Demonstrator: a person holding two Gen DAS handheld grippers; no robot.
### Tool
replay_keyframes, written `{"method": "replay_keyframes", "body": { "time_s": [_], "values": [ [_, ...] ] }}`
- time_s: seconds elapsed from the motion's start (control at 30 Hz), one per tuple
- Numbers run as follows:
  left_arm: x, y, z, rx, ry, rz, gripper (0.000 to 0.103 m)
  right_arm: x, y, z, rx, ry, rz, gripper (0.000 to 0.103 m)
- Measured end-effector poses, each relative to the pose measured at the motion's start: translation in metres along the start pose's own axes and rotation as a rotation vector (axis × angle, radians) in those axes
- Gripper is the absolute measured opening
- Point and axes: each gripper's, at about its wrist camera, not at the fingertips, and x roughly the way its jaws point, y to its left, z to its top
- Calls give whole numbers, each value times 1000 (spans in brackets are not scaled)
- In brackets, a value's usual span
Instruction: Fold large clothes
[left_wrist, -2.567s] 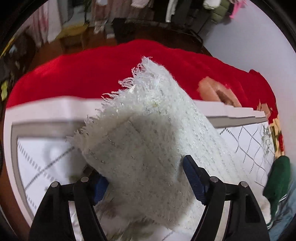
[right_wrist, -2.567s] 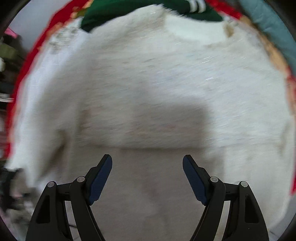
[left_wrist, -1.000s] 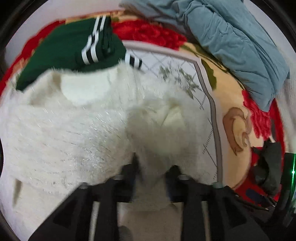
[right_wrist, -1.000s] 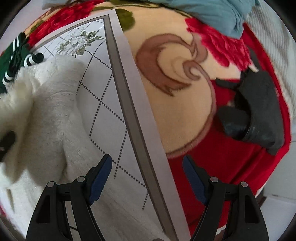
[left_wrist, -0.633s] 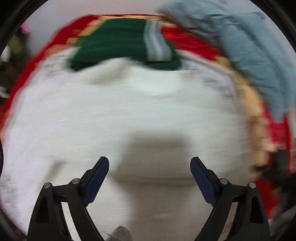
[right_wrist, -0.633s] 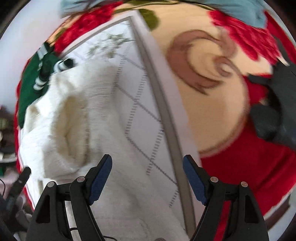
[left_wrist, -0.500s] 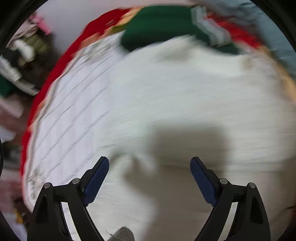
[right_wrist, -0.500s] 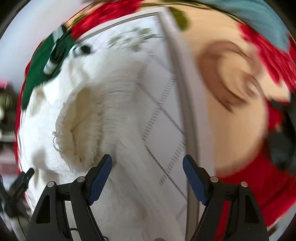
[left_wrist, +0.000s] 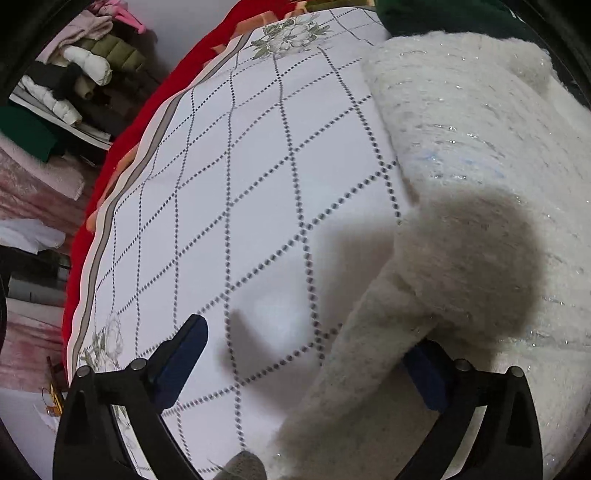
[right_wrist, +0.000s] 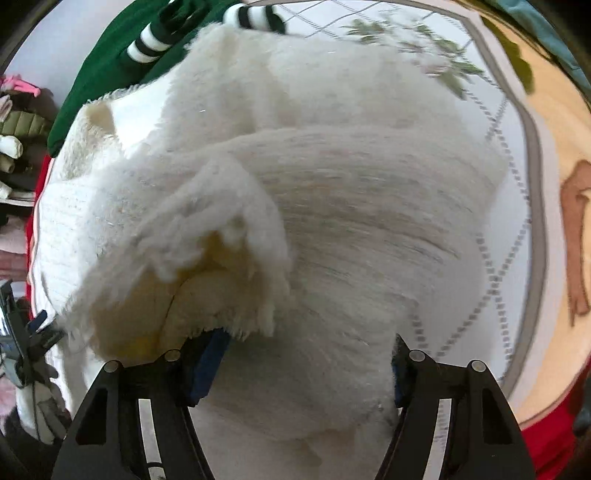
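Note:
A fluffy white sweater lies on the white dotted-diamond sheet. In the left wrist view it fills the right side, and one sleeve trails down between the jaws, close to the right pad. My left gripper points down at the sheet; its jaws are opening wide and grip nothing. In the right wrist view the sweater is bunched, with a frayed cuff folded over it. My right gripper sits low on it, jaws closing with a thick fold of sweater between them.
A green garment with white stripes lies beyond the sweater. A red blanket edges the sheet, with piled clothes past it. A beige patterned border and a teal garment are to the right. A gloved hand shows at the left edge.
The left gripper let go of the sleeve, opened wide and swung left over the bare sheet. The right gripper came from the bed's right border onto the sweater and its jaws narrowed.

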Motion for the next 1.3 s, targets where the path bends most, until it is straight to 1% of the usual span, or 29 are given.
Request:
{"method": "replay_keyframes", "body": {
  "time_s": [0.03, 0.13, 0.23, 0.27, 0.3, 0.4, 0.53, 0.57, 0.63, 0.7, 0.77, 0.8, 0.83, 0.87, 0.93, 1.0, 1.1, 1.13, 1.17, 1.23, 1.27, 1.3],
  "values": [
    [1, 3, 2, 6, -4, 5, 103, 1, 5, 1, 10, 3, 24, 72],
    [2, 11, 7, 16, -10, 23, 103, 4, 20, 2, 8, 14, 58, 72],
    [8, 21, 12, 27, -15, 35, 103, 1, 18, 2, 42, 28, 127, 72],
    [8, 20, 13, 31, -17, 36, 103, -3, 15, -1, 46, 32, 130, 72],
    [7, 20, 13, 37, -18, 38, 103, -7, 12, -4, 44, 33, 121, 72],
    [8, 18, 13, 57, -28, 58, 103, -18, -11, -25, -8, 48, -25, 72],
    [8, 18, 12, 31, -24, 67, 103, -20, -48, -54, 13, 90, -126, 71],
    [8, 18, 12, 17, -19, 69, 103, -21, -57, -61, 34, 101, -123, 71],
    [8, 18, 12, 5, -13, 74, 103, -29, -62, -67, 70, 76, -54, 71],
    [7, 16, 12, 4, -15, 87, 103, -32, -51, -74, 35, 71, -48, 71],
    [8, 16, 11, -3, -12, 92, 103, -23, -33, -75, -29, 74, -73, 71],
    [9, 17, 12, -13, -5, 91, 103, -19, -26, -73, -42, 66, -102, 55],
    [10, 18, 12, -19, -1, 88, 103, -16, -24, -71, -42, 51, -165, 46],
    [11, 19, 13, -29, 5, 81, 103, -16, -31, -67, -1, 28, -209, 46],
    [12, 20, 13, -35, 7, 71, 103, -17, -40, -61, 75, 17, -195, 47],
    [11, 21, 11, -31, -1, 70, 103, -20, -44, -61, 82, 28, -196, 46],
    [3, 24, 9, -35, 10, 63, 103, -35, -30, -66, 101, 38, -210, 47],
    [-4, 25, 7, -35, 6, 54, 103, -50, -26, -71, 120, 22, -199, 47],
    [-15, 27, 3, -27, -4, 39, 103, -64, -26, -76, 133, 6, -185, 47],
    [-33, 29, -2, -14, -28, 39, 103, -87, -12, -84, 162, -37, -151, 47],
    [-45, 32, -7, -16, -39, 25, 103, -101, -7, -86, 192, -62, -110, 48],
    [-52, 33, -10, -22, -41, 10, 103, -114, -1, -87, 220, -94, -50, 48]
  ]
}}
